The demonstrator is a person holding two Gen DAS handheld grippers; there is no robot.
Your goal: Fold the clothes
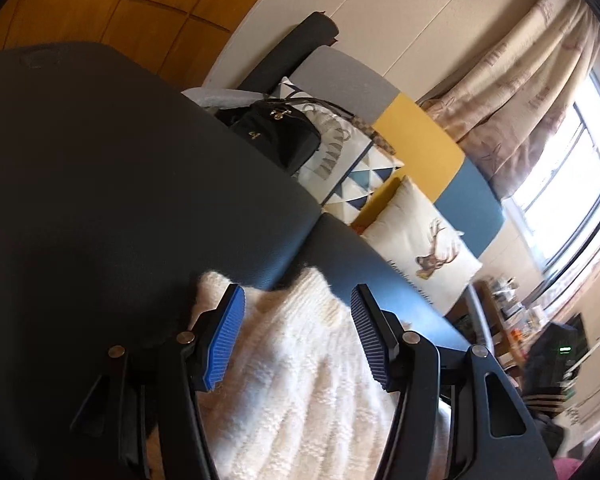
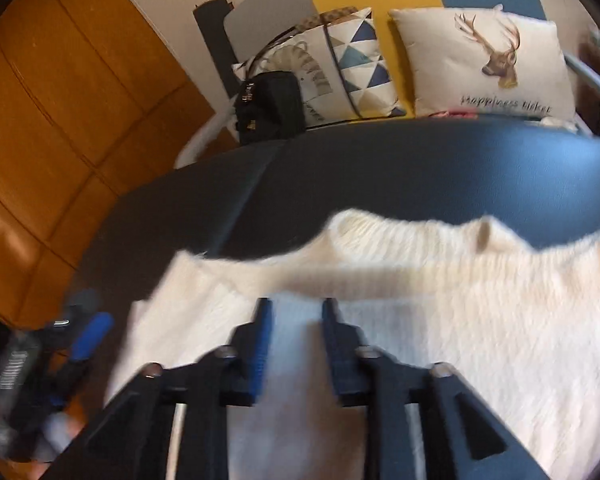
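Note:
A white fuzzy knit sweater (image 1: 300, 380) lies spread on a dark leathery surface (image 1: 100, 168). My left gripper (image 1: 298, 296) hovers over one edge of the sweater, open wide, its blue pads clear of the cloth. In the right wrist view the sweater (image 2: 460, 320) spreads across the lower half, its far edge wavy against the dark surface (image 2: 380, 168). My right gripper (image 2: 297, 306) stands over it, open by a narrow gap through which the cloth below shows. A blue pad (image 2: 92, 334) of the left gripper appears blurred at the lower left there.
Behind the dark surface stands a sofa with a deer cushion (image 2: 480, 60), a triangle-patterned cushion (image 2: 360, 64) and a black bag (image 2: 272, 104). A wooden floor (image 2: 40, 120) lies to the left. A curtain (image 1: 520, 92) and a bright window (image 1: 572, 184) are beyond.

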